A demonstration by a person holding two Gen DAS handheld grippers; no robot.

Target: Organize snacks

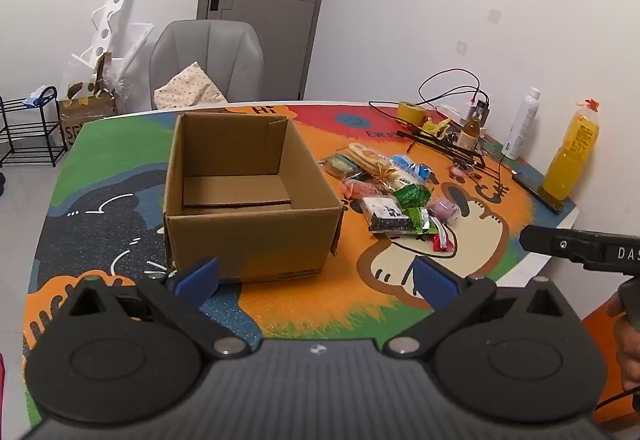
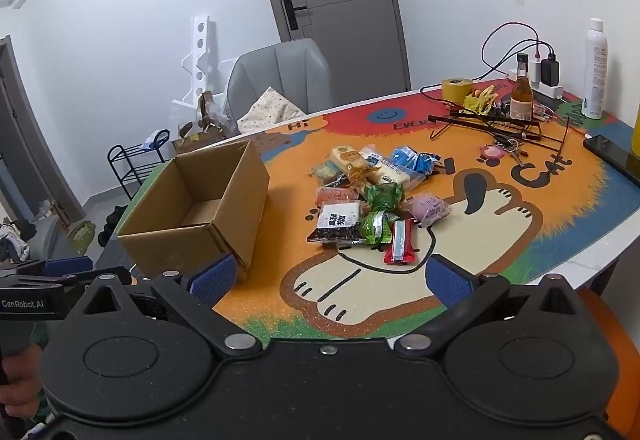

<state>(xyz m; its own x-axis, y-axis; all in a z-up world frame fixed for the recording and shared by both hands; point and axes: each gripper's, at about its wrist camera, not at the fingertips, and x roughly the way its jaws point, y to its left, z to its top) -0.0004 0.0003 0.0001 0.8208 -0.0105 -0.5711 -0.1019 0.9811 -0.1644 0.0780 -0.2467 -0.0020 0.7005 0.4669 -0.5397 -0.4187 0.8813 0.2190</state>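
While both claws hang spread and empty over the near edge of the counter (image 2: 600,252), a heap of wrapped snacks (image 2: 368,199) waits on the cartoon mat, with an open cardboard box (image 1: 244,191) standing just to its left, nothing visible inside. Seen from the right wrist, the right claw (image 2: 332,280) points almost straight at the heap, which lies ahead and slightly above its blue pads (image 2: 444,282) in the picture; nearest to it is a red packet (image 2: 400,244) whose long axis runs toward the claw, not across it. Just behind sit a green packet (image 2: 378,226), a black-and-white pack (image 2: 338,222) and a pink one (image 2: 430,207), overlapping or touching one another. From the left wrist, the left claw (image 1: 316,278) faces the box's near wall, with the heap off to its right and farther away. By that layout the right hand looks the nearer to the snacks and the left the nearer to the box, so a first pick would most likely fall to the right claw, then travel left across to the box. Because the red packet lies end-on, its narrow width already sits between the open jaws, though its neighbour overlaps one edge and could be dragged along. Bottles, cables and a tape roll (image 2: 458,87) crowd the far end of the counter, well apart from the heap. A chair (image 1: 208,59) stands beyond.
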